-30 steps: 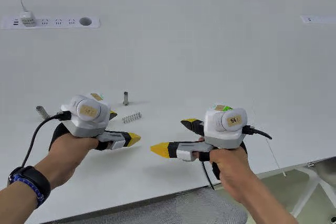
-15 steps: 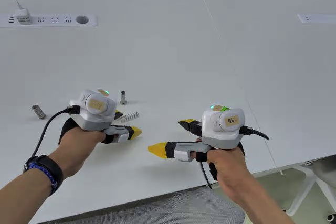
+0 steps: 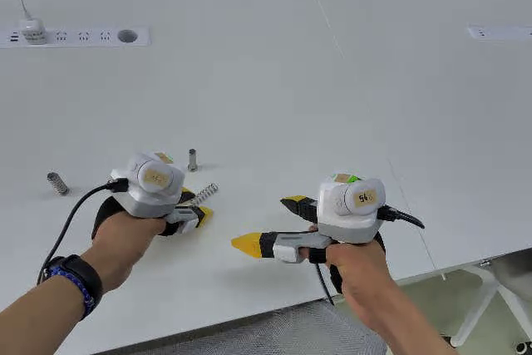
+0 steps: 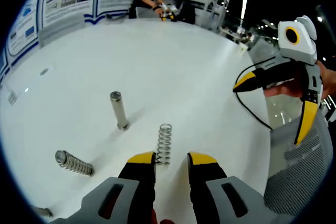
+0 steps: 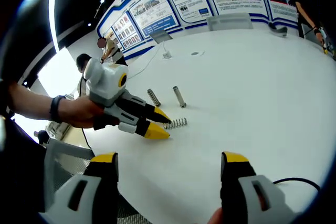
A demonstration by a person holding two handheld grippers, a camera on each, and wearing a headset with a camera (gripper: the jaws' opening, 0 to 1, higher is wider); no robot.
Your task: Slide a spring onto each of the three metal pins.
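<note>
A loose spring (image 4: 165,142) (image 3: 205,194) (image 5: 176,124) lies flat on the white table. My left gripper (image 4: 171,159) (image 3: 193,205) is open, and its yellow tips stand on either side of the spring's near end. One bare metal pin (image 4: 118,110) (image 3: 193,160) (image 5: 179,97) stands upright just beyond. Further left, a second spring (image 4: 74,163) (image 3: 56,183) (image 5: 153,97) lies on its side with a metal head showing at one end. My right gripper (image 5: 169,157) (image 3: 271,223) is wide open and holds nothing, low over the table to the right of the spring.
A white power strip (image 3: 75,36) with a plugged-in adapter lies at the far left of the table (image 3: 332,106). The table's front edge runs close under both hands, with a mesh chair below. A person stands at the table's far end in the left gripper view.
My left gripper has moved forward to the loose spring, so its tips now flank the spring's end. The spring lies at a steeper angle than before. The right gripper has barely moved.
</note>
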